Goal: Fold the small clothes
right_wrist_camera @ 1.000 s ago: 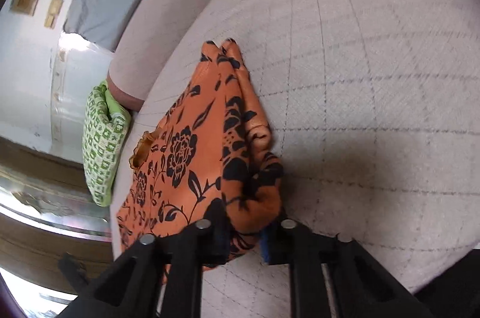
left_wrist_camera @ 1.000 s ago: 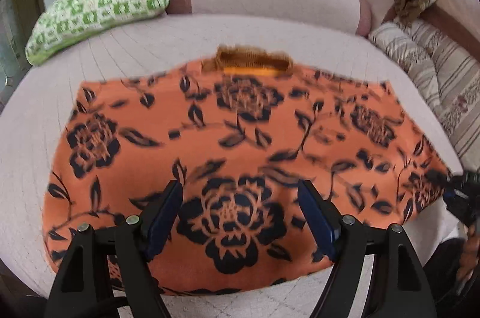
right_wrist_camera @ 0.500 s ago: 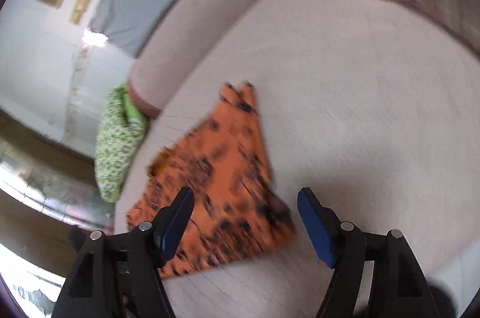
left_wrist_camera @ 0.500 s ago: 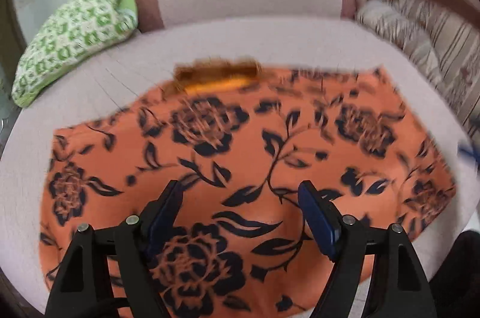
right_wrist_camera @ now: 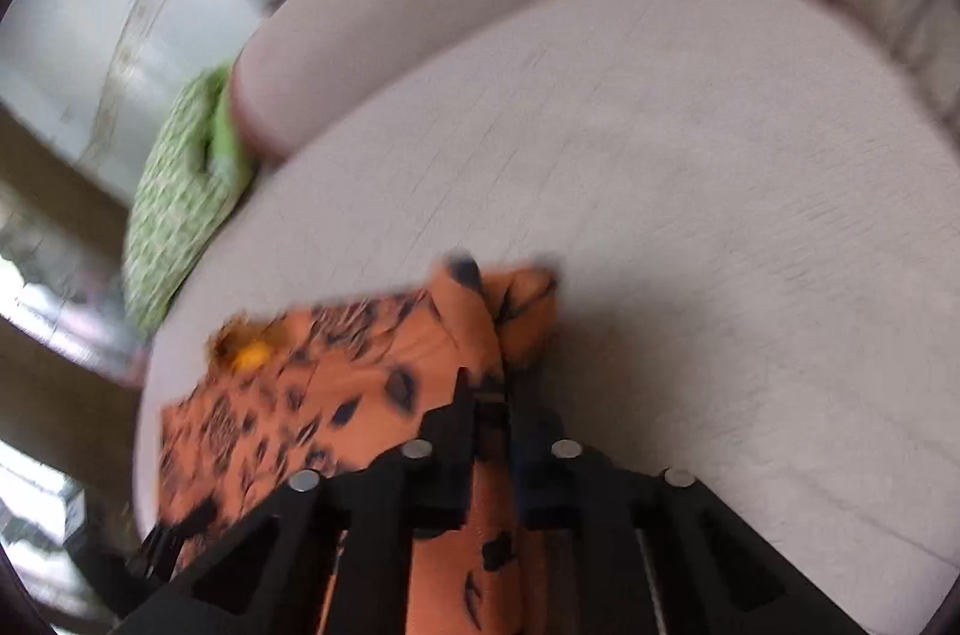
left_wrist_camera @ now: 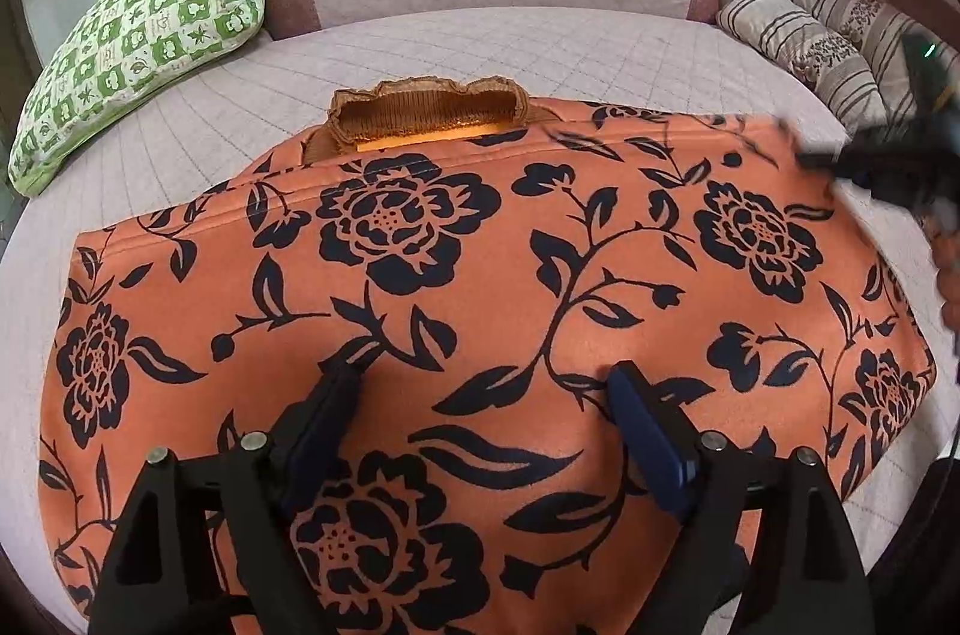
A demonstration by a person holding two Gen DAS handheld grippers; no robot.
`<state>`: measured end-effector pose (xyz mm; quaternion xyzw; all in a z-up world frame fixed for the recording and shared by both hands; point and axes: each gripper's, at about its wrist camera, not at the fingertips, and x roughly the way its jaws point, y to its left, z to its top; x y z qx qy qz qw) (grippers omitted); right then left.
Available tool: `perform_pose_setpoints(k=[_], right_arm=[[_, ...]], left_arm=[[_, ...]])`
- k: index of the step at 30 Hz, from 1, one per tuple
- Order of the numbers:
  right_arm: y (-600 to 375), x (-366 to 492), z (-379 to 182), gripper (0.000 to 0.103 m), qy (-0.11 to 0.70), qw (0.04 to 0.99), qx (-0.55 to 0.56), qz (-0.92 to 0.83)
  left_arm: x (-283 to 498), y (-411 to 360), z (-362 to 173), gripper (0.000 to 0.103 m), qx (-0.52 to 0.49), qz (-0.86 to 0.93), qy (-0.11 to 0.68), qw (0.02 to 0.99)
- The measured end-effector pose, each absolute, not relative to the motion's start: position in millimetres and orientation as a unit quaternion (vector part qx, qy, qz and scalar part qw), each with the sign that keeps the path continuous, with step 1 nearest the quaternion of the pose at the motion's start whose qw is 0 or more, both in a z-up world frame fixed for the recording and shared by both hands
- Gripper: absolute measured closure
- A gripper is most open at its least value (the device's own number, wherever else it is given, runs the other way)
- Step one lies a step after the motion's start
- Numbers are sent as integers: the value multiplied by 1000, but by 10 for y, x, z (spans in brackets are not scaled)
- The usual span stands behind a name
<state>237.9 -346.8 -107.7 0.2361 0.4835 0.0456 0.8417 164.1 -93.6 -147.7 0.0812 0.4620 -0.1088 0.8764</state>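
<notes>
Orange floral garment [left_wrist_camera: 480,275] spread flat on pale quilted bed [left_wrist_camera: 540,41]. Left gripper [left_wrist_camera: 480,389] angled down over near middle, jaws wide and opening, pads clear of cloth. Right gripper [right_wrist_camera: 489,395] clamped on garment's bunched right edge. Green pillow [left_wrist_camera: 132,35] far left; striped pillows [left_wrist_camera: 804,35] sharp only in left view. No legible writing.

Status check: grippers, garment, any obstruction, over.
Left gripper opening, empty over orange floral garment. Right gripper shut on its right edge. Nothing in the way.
</notes>
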Motion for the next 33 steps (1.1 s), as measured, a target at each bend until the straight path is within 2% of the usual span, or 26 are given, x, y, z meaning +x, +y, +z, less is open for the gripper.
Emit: perform_pose_setpoints(k=[1,3,5,6,7,12,15,16,18,20,22,23,26,27,29,33], right_arm=[[-3486,2397,-1195,94,499,827,251,56],[-3544,2282,-1074,89,470,836,274,69],[-3576,2124,-915,66,457,841,284,65],[-3566,2017,-822,36,448,845,283,64],[-3546,1869,-719,29,430,854,284,64],[-3203,1394,-524,29,415,835,317,172],[-3089,1421,-857,29,456,817,317,154],[-3141,1477,-1060,36,481,804,326,131],[-3256,1410,-1033,48,464,802,359,116],[-3205,1303,-755,39,434,817,356,131],[-3089,1225,-591,25,417,826,342,162],[-3011,1219,-585,24,416,826,337,174],[-2918,1367,-1011,22,479,810,315,126],[-2964,1371,-1130,25,480,799,342,122],[-2961,1266,-943,26,455,808,355,118],[-2985,924,-628,25,404,825,379,116]], left_arm=[[1613,-948,-1466,16,82,-108,462,877],[1615,-933,-1447,16,79,-110,461,877],[1618,-908,-1421,16,71,-112,465,875],[1606,-885,-1383,16,65,-112,465,876],[1587,-862,-1351,16,59,-112,463,878],[1456,-744,-1287,16,48,-115,450,884],[1446,-692,-1374,16,52,-112,465,876],[1423,-671,-1344,16,51,-112,464,877],[1352,-595,-1235,16,37,-116,455,882],[1257,-474,-1120,16,29,-114,433,894],[1200,-357,-1101,16,28,-102,426,898],[1193,-291,-1132,16,19,-99,431,897],[1290,-183,-1406,17,27,-77,483,872],[1264,-227,-1420,17,53,-77,472,876],[1197,-319,-1347,17,79,-81,466,878],[1112,-340,-1198,17,50,-97,441,891]])
